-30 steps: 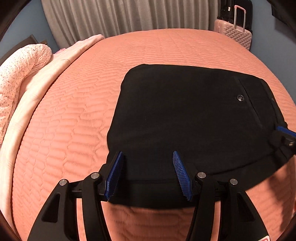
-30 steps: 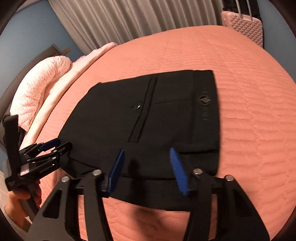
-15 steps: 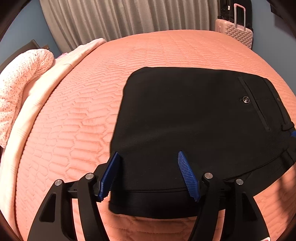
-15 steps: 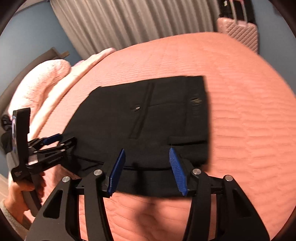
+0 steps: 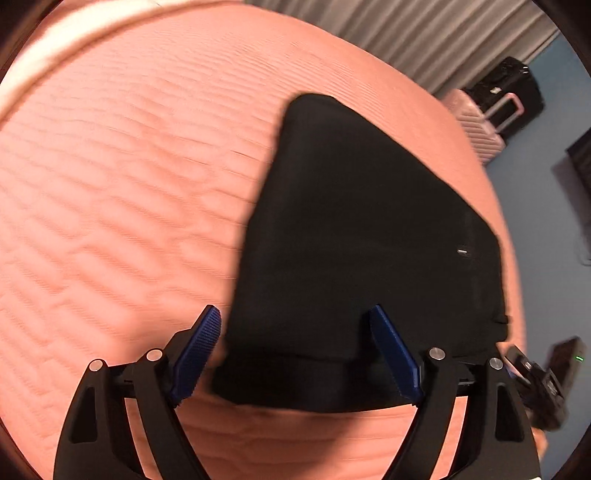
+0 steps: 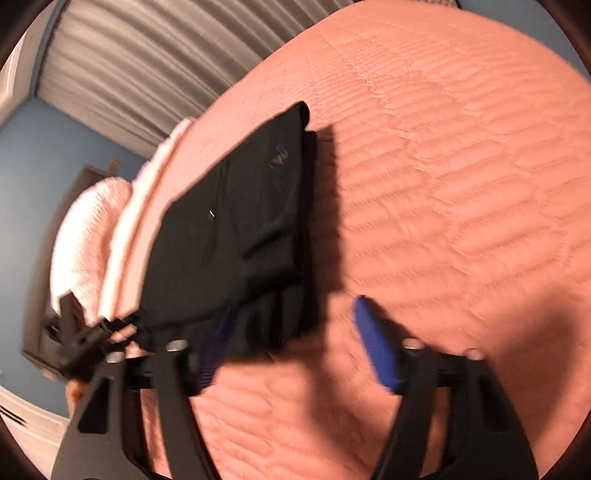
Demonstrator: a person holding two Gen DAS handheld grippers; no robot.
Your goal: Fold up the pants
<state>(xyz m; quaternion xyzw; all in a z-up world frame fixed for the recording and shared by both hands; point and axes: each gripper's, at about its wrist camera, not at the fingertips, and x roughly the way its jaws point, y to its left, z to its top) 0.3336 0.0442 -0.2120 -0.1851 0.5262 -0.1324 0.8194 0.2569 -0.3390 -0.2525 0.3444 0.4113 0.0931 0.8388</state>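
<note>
The black pants (image 5: 362, 236) lie folded into a compact stack on the salmon quilted bedspread (image 5: 110, 184). My left gripper (image 5: 295, 354) is open and empty, its blue pads either side of the stack's near left corner. In the right wrist view the pants (image 6: 240, 229) lie left of centre, with a small button and a logo showing. My right gripper (image 6: 291, 343) is open and empty, over the stack's near right corner and the bare quilt (image 6: 461, 184). The left gripper also shows in the right wrist view (image 6: 77, 343), at the stack's far side. Both views are motion-blurred.
A pink speckled blanket (image 6: 85, 236) and a pale folded cover lie along the bed's left side. A pink suitcase (image 5: 476, 125) and a black one (image 5: 513, 88) stand beyond the bed by the grey curtains (image 5: 424, 29). The right gripper's body (image 5: 543, 384) shows at the lower right.
Both cameras have rolled and swung sharply. The left view has turned to the pants' left edge, the right view to their right edge. Both grippers remain open; the pants lie where they were.
</note>
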